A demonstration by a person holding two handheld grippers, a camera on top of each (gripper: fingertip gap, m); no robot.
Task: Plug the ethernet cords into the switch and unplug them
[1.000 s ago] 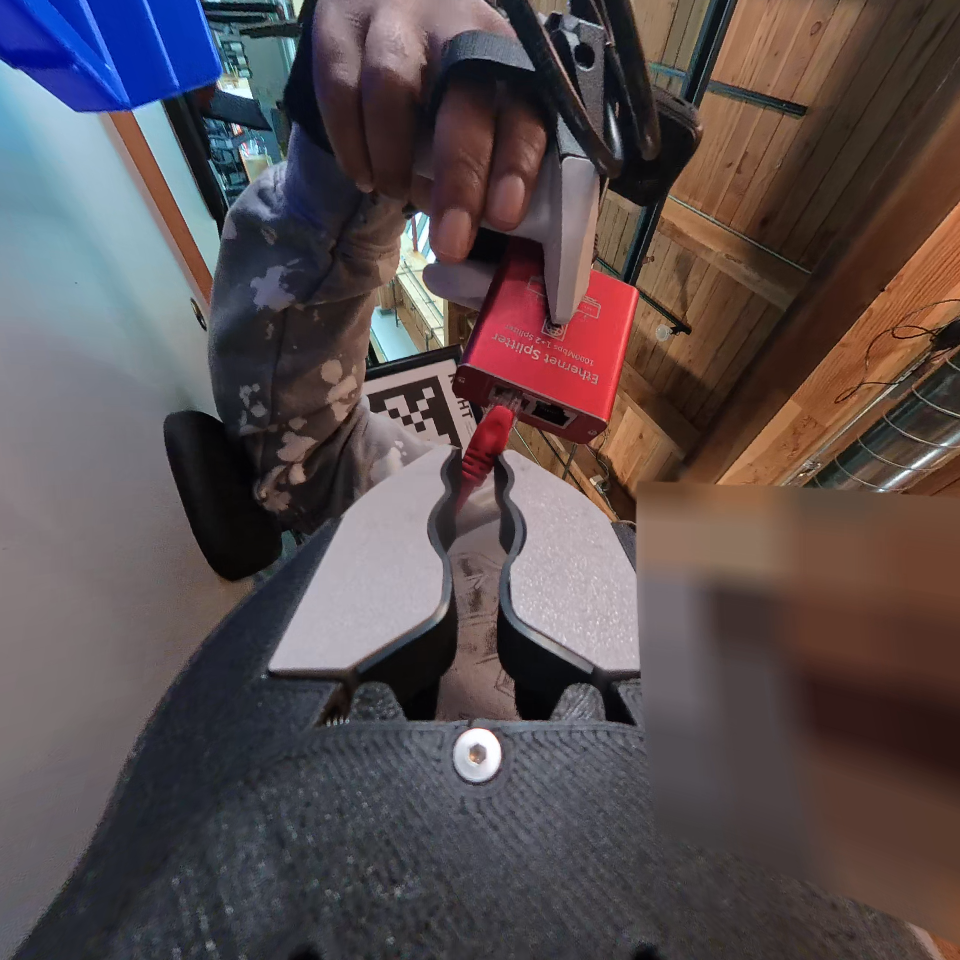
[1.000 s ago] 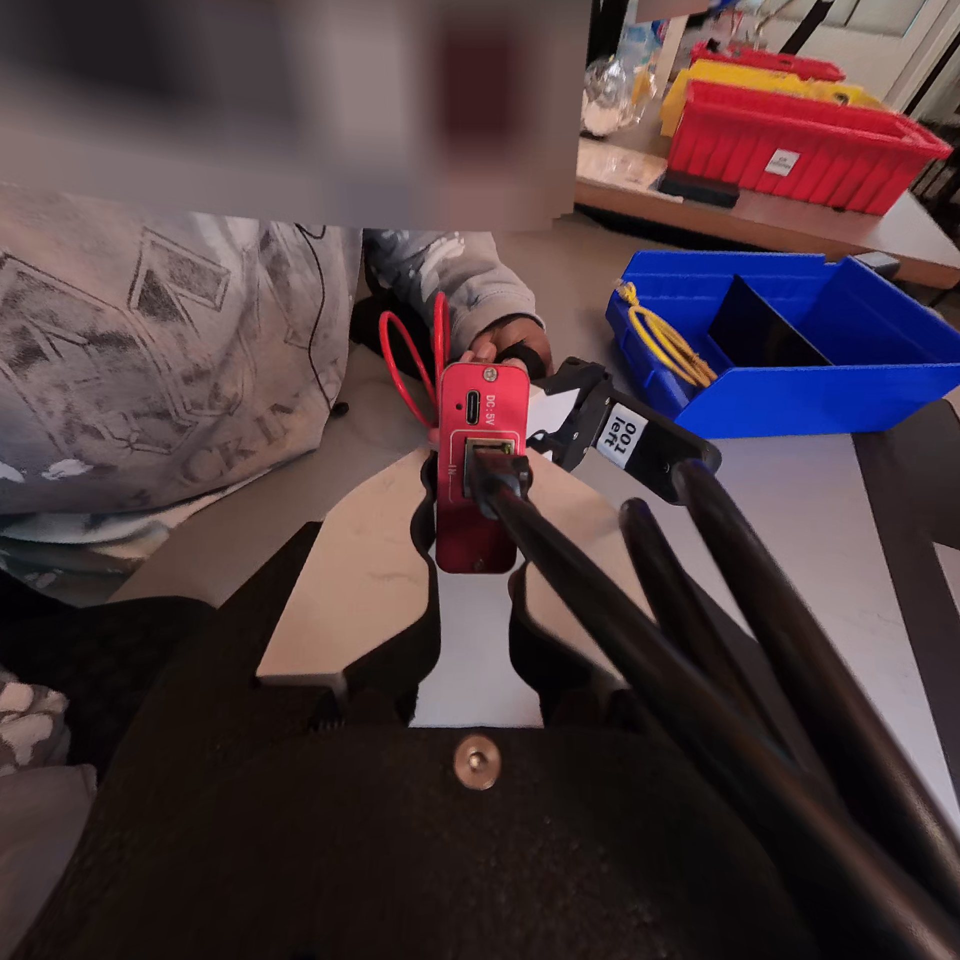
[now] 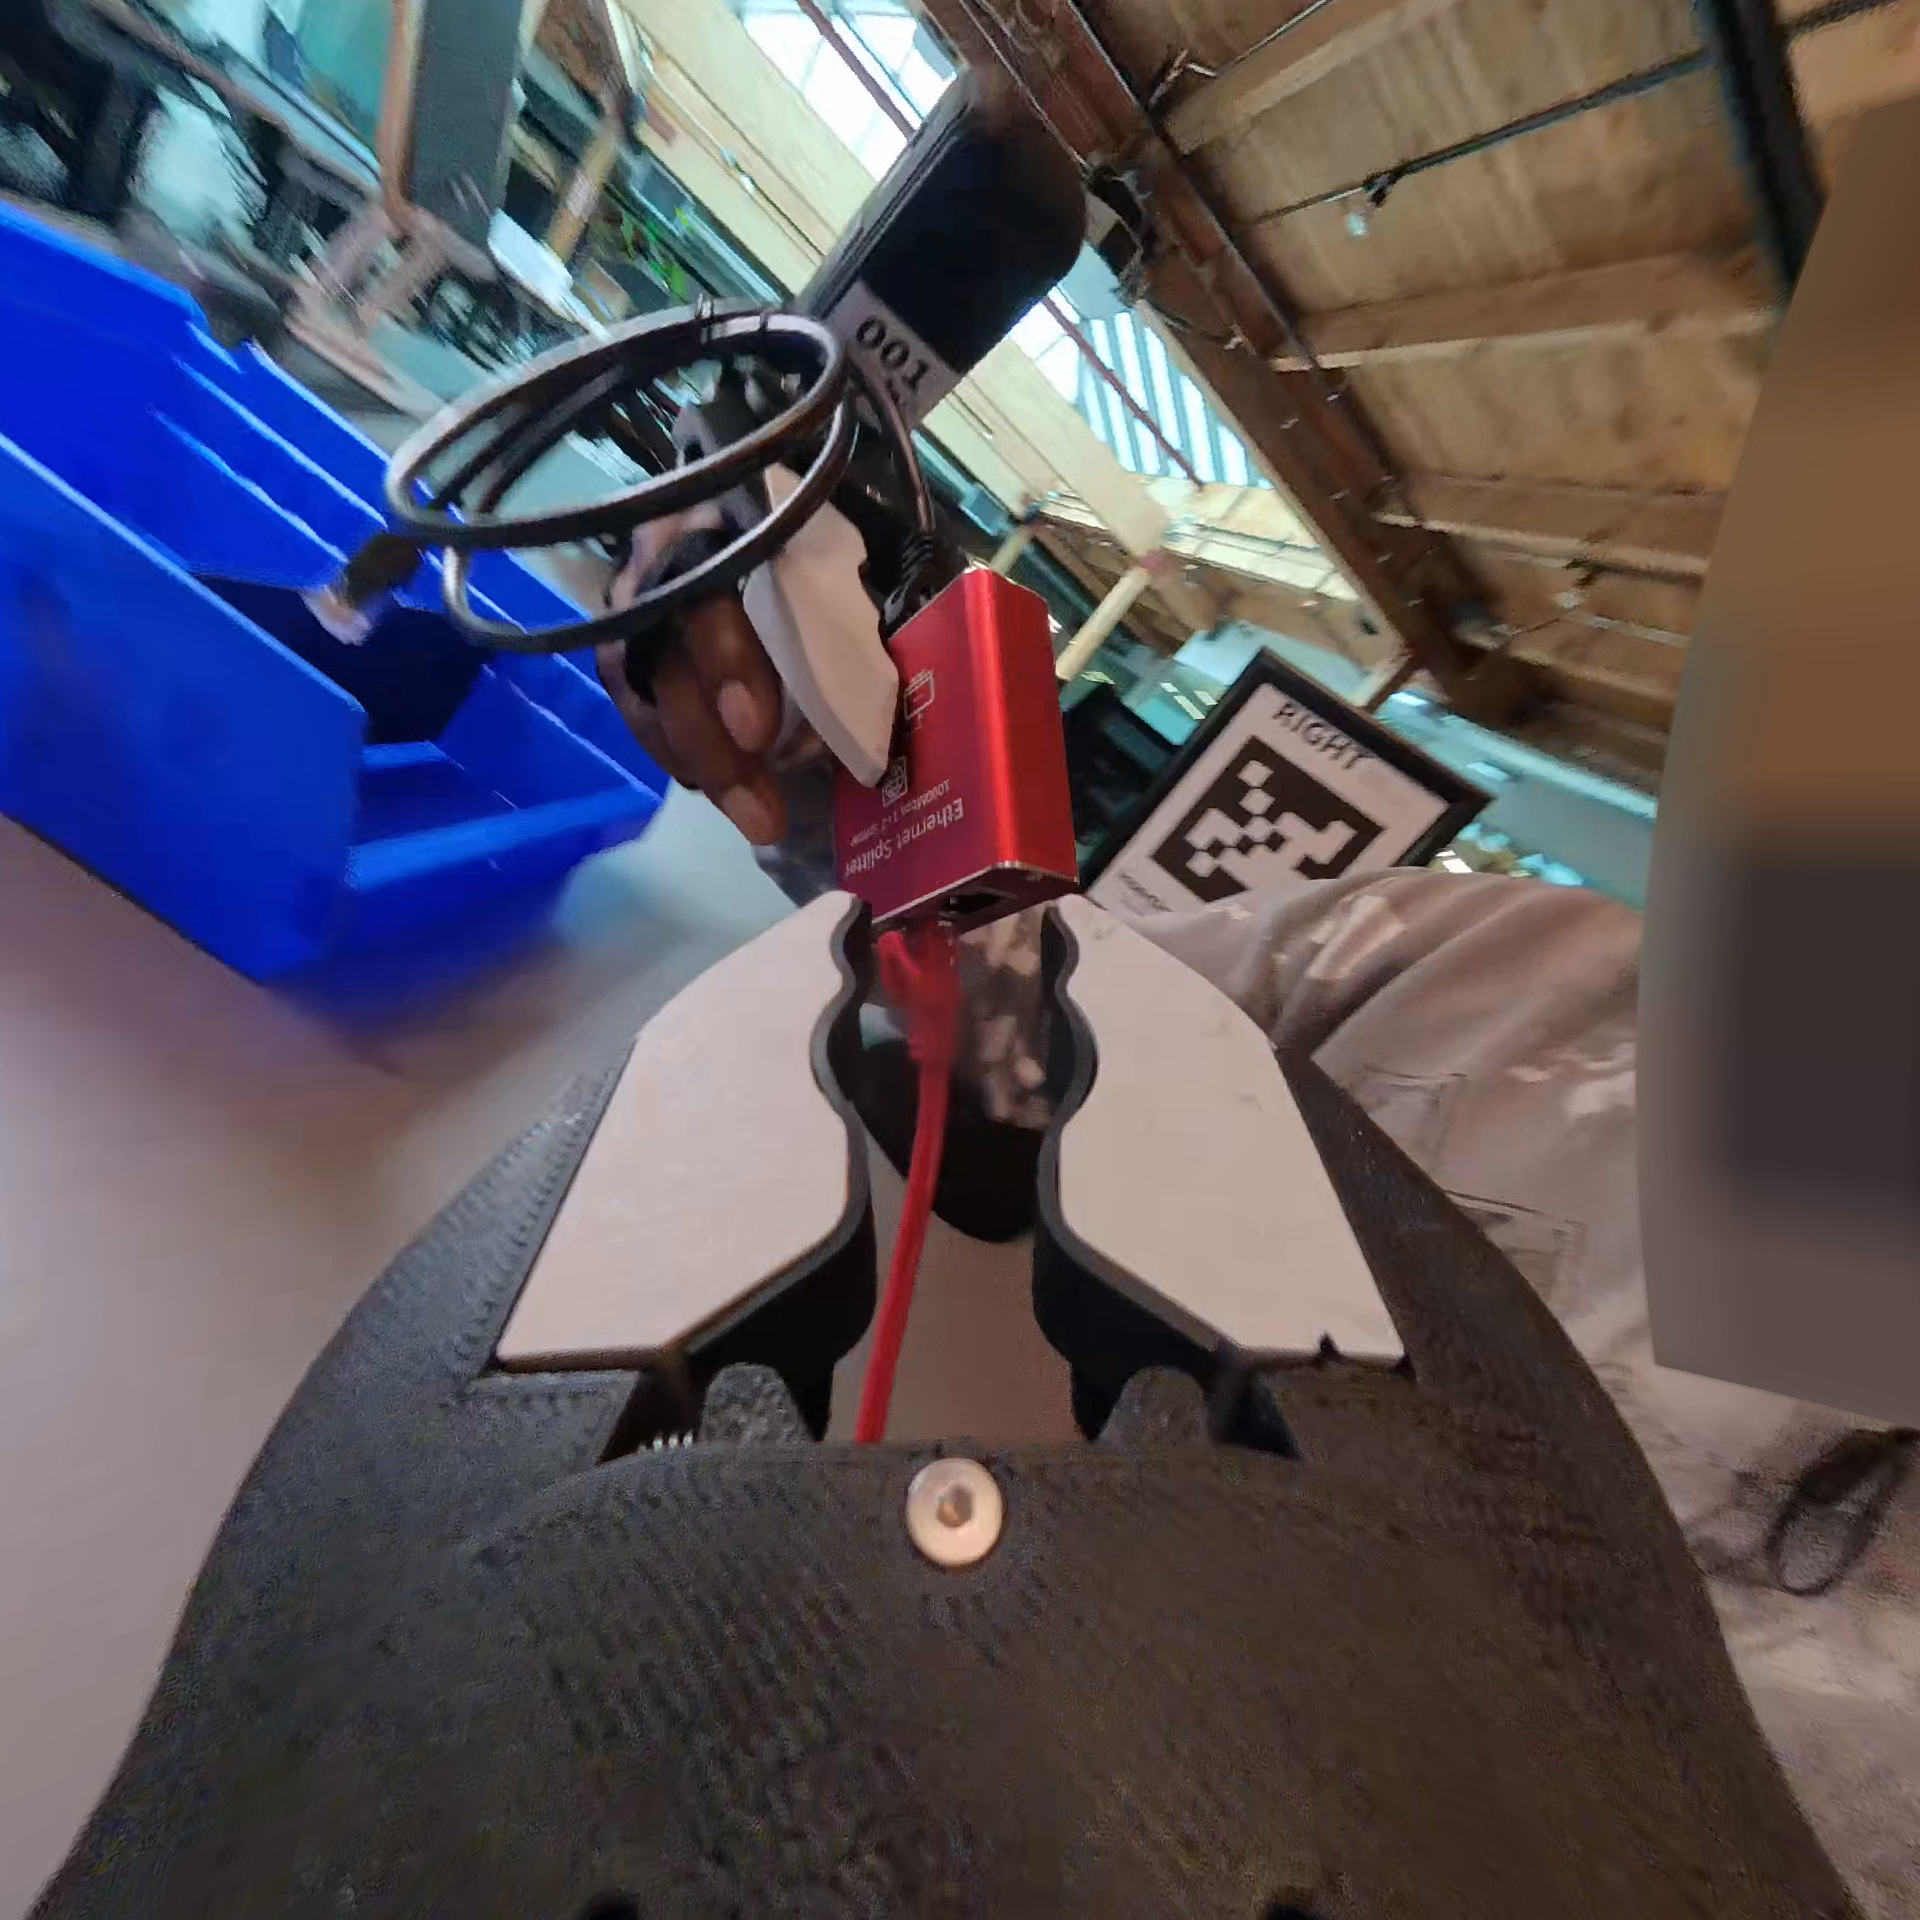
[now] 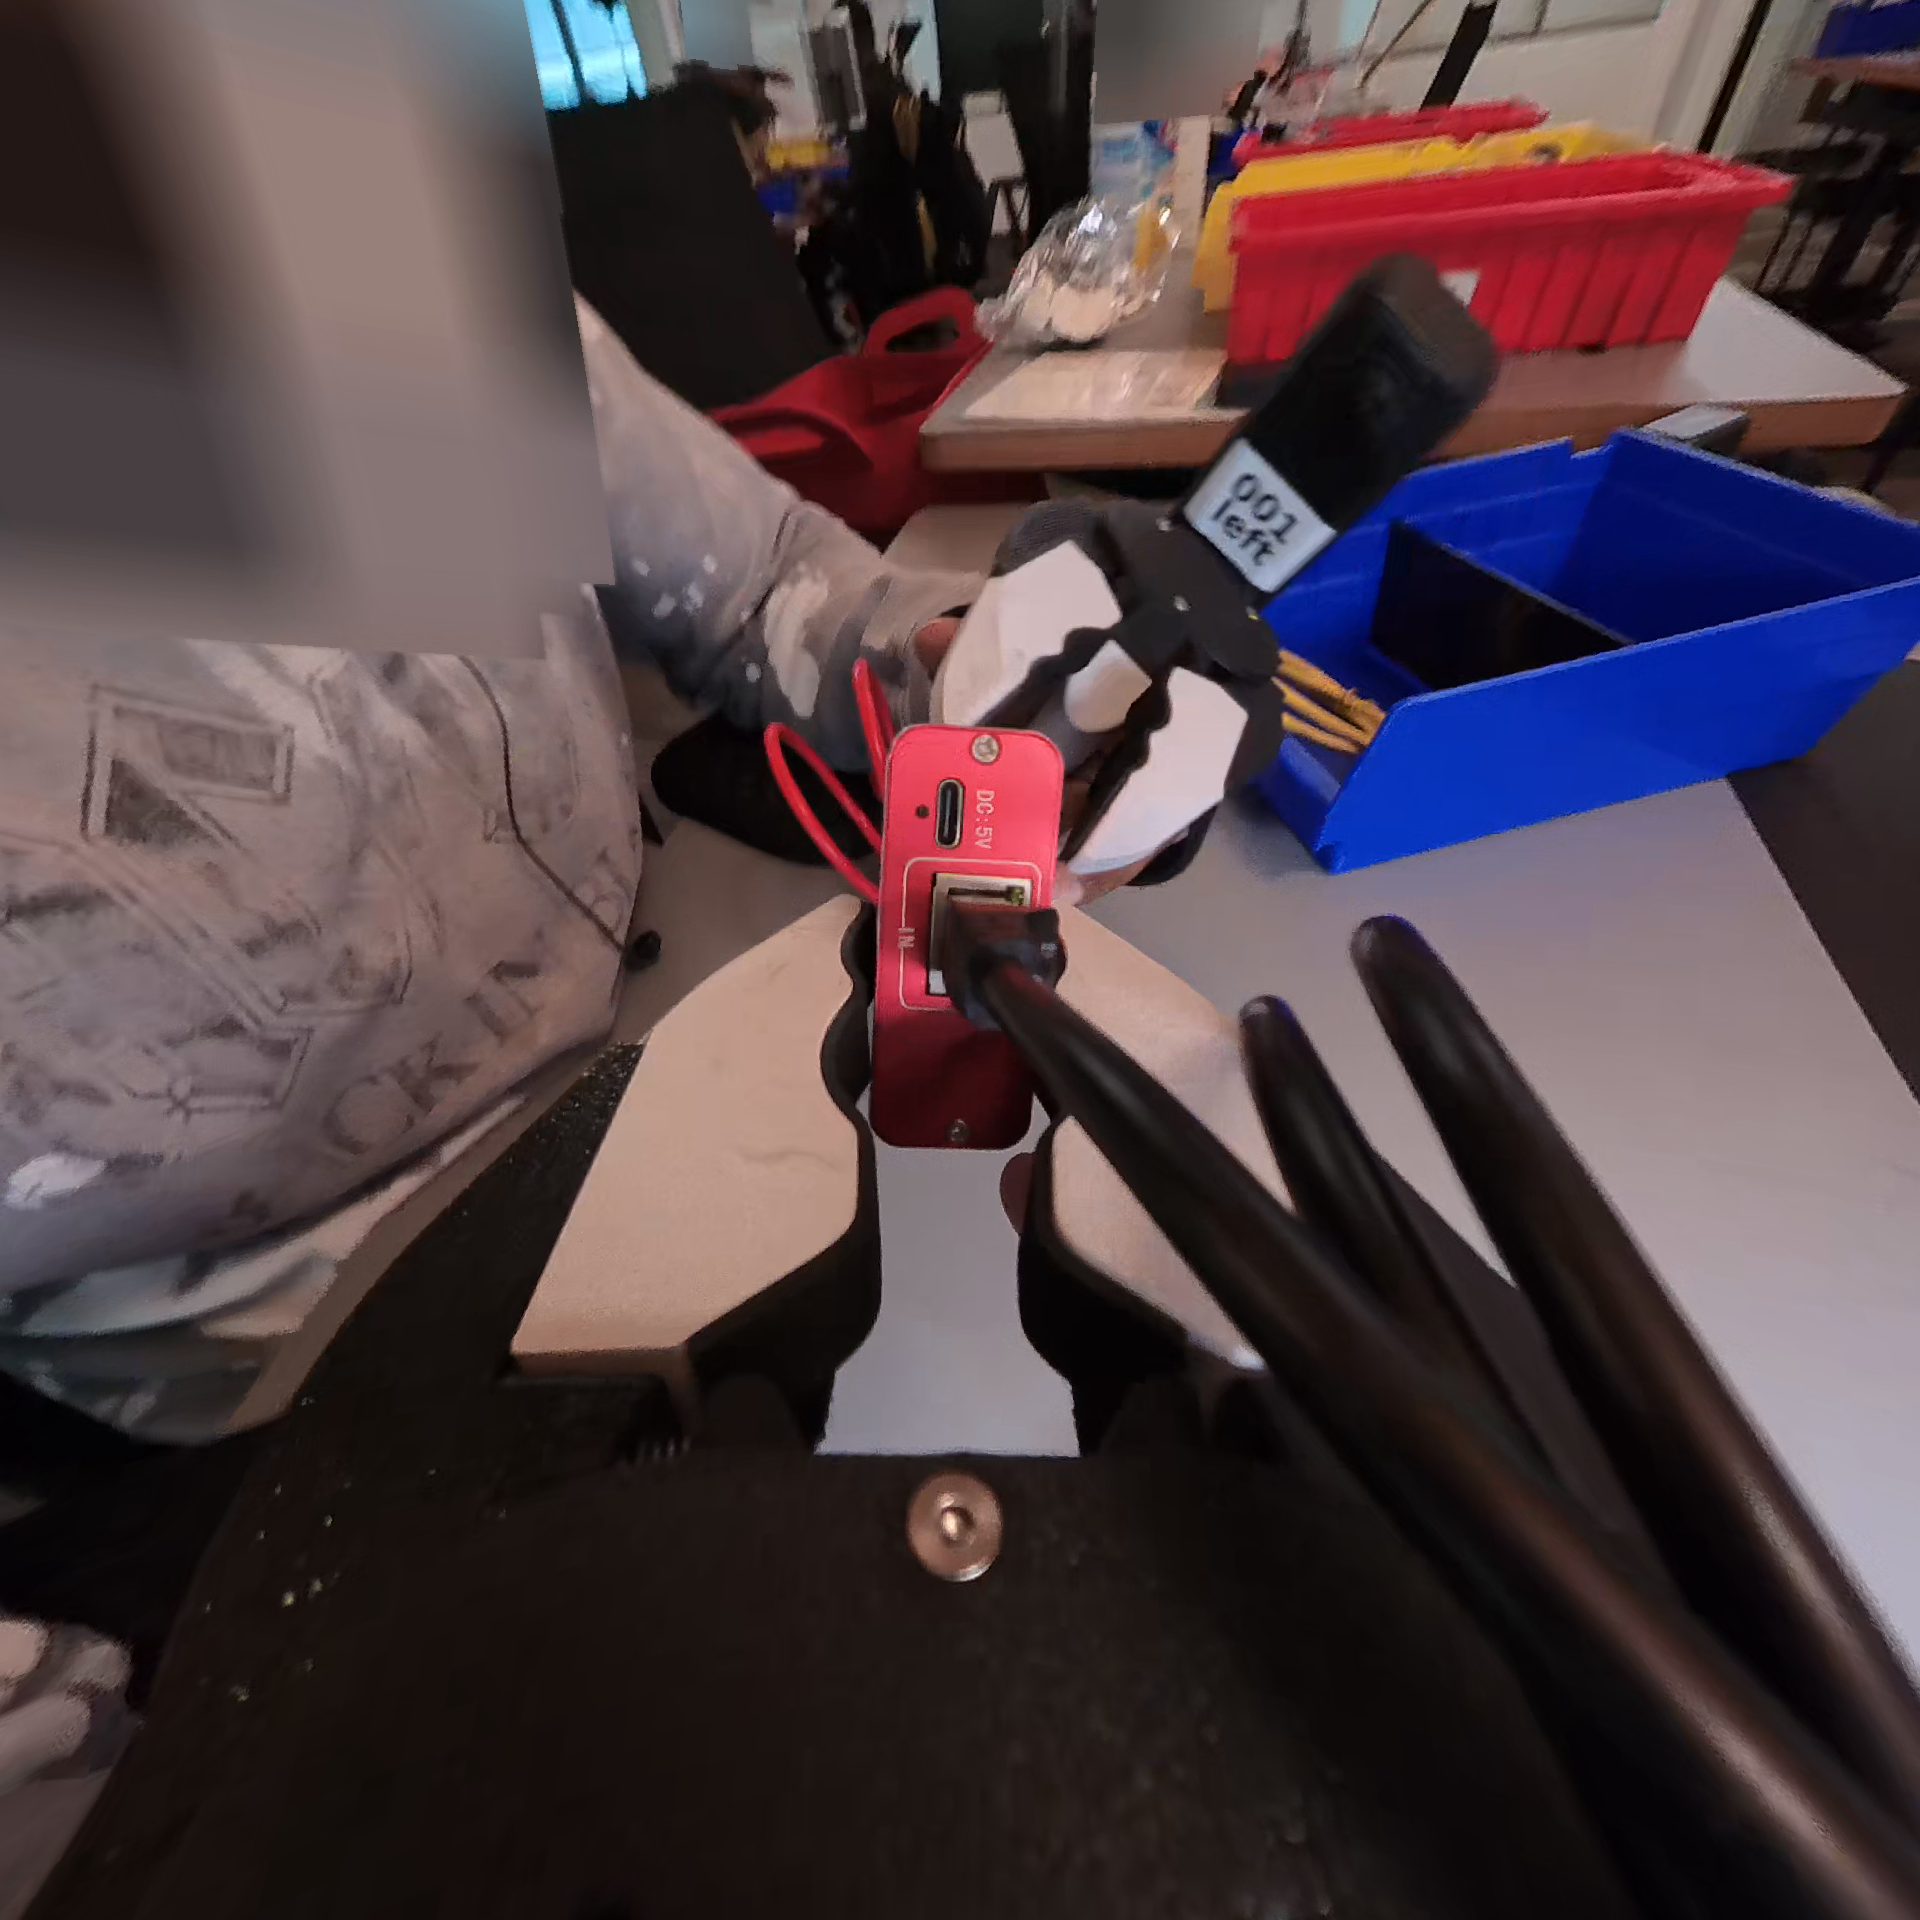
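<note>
The red switch (image 4: 961, 935) is clamped edge-on between the fingers of my right gripper (image 4: 956, 935), above the table. A black ethernet cord (image 4: 1195, 1174) is plugged into the switch's near end. In the left wrist view the switch (image 3: 956, 748) hangs from the right gripper's white finger (image 3: 821, 665). A red plug (image 3: 914, 966) sits in its lower port. The red cord (image 3: 909, 1195) runs back between the fingers of my left gripper (image 3: 951, 925), which are apart and do not squeeze it. The left gripper also shows in the right wrist view (image 4: 1101, 717), behind the switch.
A blue bin (image 4: 1610, 665) with a yellow cord (image 4: 1330, 712) stands on the grey table (image 4: 1455, 1039) at the right. Red and yellow bins (image 4: 1475, 249) sit on a farther table. The person's torso (image 4: 260, 935) fills the left. A coil of black cord (image 3: 623, 457) hangs by the right gripper.
My left gripper has opened off the red plug, which stays in the switch. The left gripper has swung round, so the blue bin now lies at its left. The right gripper still holds the switch.
</note>
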